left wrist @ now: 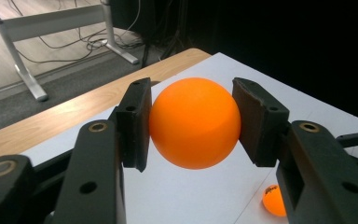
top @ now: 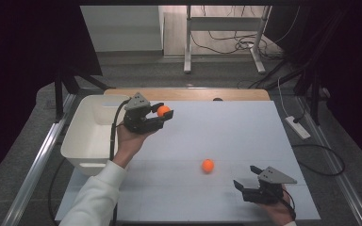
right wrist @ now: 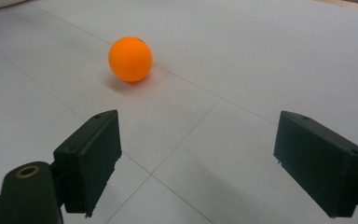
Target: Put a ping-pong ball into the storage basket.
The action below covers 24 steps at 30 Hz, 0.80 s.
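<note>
1. The left hand-held gripper (top: pixel 156 114) is squeezing an orange ball (top: pixel 163 111) between its two black pads. It holds the ball up in the air above the worktop (top: pixel 226 127).
2. The white bin (top: pixel 90 134) sits just to the left of this hand-held gripper, very near. The likely next move is a short swing to that side, over the rim, and then letting go.
3. A ball is round, so it has no long side to line up.
4. Nothing stands between the held ball and the bin.
5. A second orange ball (top: pixel 208 165) lies on the worktop, well apart from the left hand-held gripper.
6. The right hand-held gripper (top: pixel 246 181) is nearer to that ball. Its jaws are wide apart and hold nothing. The ball lies in front of it, a bit to its left, with bare worktop between.
</note>
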Motion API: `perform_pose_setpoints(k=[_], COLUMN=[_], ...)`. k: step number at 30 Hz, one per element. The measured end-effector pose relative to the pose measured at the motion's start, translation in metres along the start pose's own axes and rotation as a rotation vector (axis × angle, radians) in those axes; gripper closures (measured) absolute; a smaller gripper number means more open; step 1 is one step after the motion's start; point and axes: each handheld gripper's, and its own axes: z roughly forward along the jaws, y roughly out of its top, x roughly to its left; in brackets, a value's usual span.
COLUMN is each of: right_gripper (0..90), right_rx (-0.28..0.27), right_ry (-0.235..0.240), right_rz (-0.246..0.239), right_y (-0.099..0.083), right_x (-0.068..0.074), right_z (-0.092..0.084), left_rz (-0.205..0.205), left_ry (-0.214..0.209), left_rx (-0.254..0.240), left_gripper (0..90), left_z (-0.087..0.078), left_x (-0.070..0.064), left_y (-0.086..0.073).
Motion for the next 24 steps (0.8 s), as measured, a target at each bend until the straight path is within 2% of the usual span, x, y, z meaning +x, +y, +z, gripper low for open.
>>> perform_pose_setpoints(k=[11,24], right_gripper=[14.5,14.5], right_rx=[0.001,0.001], right_ry=[-0.001,-0.005], right_rz=[-0.002,0.002], right_y=[0.0,0.0], right_x=[0.0,-0.001], right_z=[0.0,0.0], left_rz=[-0.013,-0.017], left_ry=[0.022,0.069], left_rx=[-0.007,-0.008], left_gripper=[49.8,49.9], left_z=[-0.009,-0.027], left_x=[0.008,0.02], left_y=[-0.001,-0.002])
